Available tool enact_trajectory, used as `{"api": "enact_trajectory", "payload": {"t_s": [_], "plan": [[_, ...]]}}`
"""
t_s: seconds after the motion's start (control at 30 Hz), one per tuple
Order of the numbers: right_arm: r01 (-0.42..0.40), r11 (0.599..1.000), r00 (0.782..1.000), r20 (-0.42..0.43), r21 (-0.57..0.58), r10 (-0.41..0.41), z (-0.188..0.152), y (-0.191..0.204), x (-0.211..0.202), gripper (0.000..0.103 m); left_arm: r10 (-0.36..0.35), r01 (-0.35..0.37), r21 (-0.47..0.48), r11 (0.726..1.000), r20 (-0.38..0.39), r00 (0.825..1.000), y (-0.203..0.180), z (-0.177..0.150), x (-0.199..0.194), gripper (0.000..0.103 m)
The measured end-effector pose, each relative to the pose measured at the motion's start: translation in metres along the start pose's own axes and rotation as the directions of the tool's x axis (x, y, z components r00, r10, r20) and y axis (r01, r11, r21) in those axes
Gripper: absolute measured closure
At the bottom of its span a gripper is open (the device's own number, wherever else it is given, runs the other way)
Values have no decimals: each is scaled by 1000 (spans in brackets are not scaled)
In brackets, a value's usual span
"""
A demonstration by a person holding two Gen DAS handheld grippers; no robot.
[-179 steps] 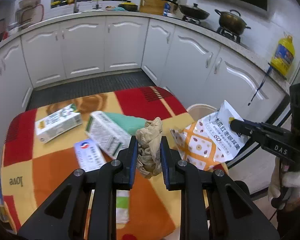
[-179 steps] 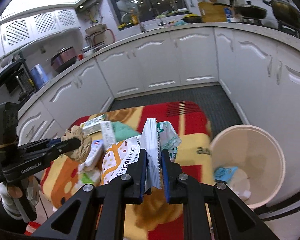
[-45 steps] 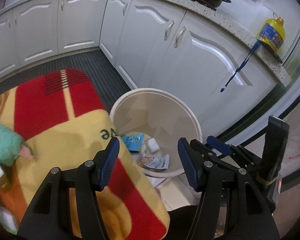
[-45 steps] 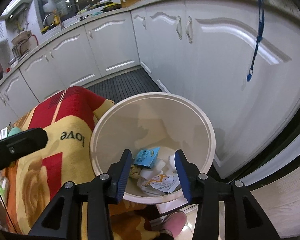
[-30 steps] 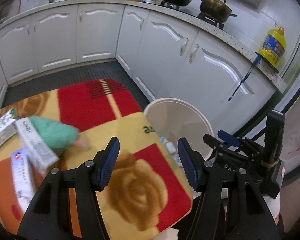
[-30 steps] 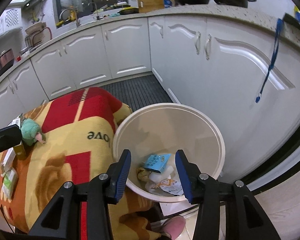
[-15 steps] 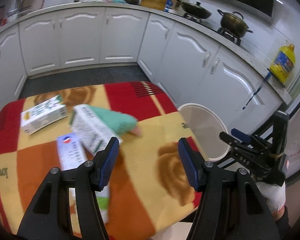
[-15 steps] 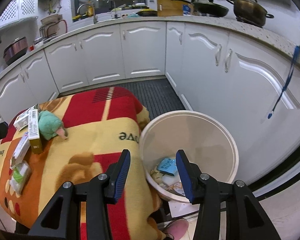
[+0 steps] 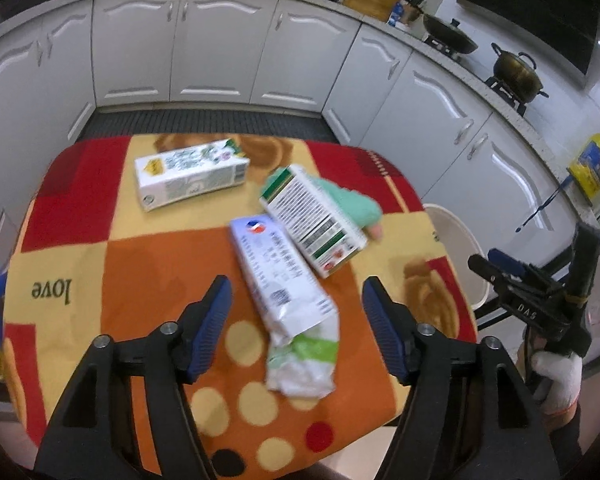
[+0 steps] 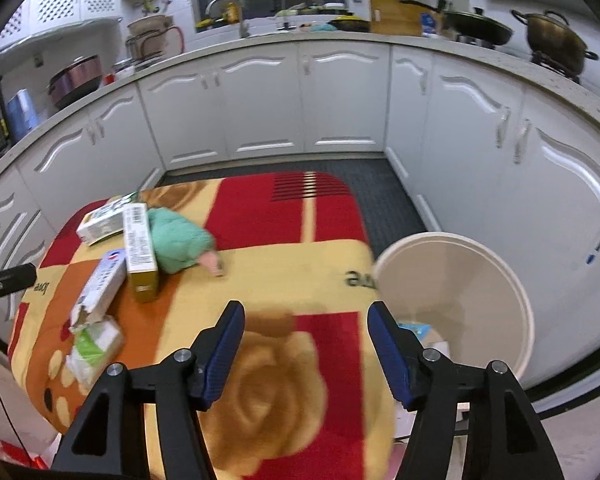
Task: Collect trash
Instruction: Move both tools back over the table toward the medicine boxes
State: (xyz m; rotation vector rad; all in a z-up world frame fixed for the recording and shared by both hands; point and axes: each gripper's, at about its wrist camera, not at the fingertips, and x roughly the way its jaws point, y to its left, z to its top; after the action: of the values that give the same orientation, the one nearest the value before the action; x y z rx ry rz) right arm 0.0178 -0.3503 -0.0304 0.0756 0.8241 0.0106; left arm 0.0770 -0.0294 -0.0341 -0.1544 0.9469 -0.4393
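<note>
Left gripper (image 9: 296, 320): fingers spread apart, empty, above a torn white carton (image 9: 282, 276).
Right gripper (image 10: 306, 350): fingers apart, empty.
Round cream bin (image 10: 480, 264): contents seen only in right view.

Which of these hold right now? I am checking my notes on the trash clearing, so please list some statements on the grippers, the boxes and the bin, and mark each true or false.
1. The left gripper holds a crumpled paper ball. False: it is open and empty.
2. The right gripper is open. True.
3. The round cream plastic bin is empty. False: scraps lie at its bottom.
4. The long white torn-ended carton lies on the patterned blanket. True.
5. The green-printed white milk carton stands upright. False: it lies flat.
</note>
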Motion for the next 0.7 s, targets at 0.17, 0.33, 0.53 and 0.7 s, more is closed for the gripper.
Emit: {"api": "enact_trajectory", "payload": {"t_s": [0.17, 0.33, 0.53, 0.7], "plan": [[-63, 998, 998, -26, -15, 63, 1, 23, 10, 36, -11, 11, -31, 999, -20, 1000, 5, -3, 12, 32], [-87, 995, 995, -45, -43, 85, 4, 42, 20, 36, -23, 20, -59, 998, -45, 999, 6, 5, 40, 30], [-99, 994, 993, -62, -50, 96, 7, 48, 30, 36, 31, -37, -70, 997, -83, 996, 7, 15, 82, 30], [-118, 992, 991, -64, -33, 116, 13, 47, 35, 36, 98, -102, -33, 994, -117, 988, 9, 16, 108, 31]]}}
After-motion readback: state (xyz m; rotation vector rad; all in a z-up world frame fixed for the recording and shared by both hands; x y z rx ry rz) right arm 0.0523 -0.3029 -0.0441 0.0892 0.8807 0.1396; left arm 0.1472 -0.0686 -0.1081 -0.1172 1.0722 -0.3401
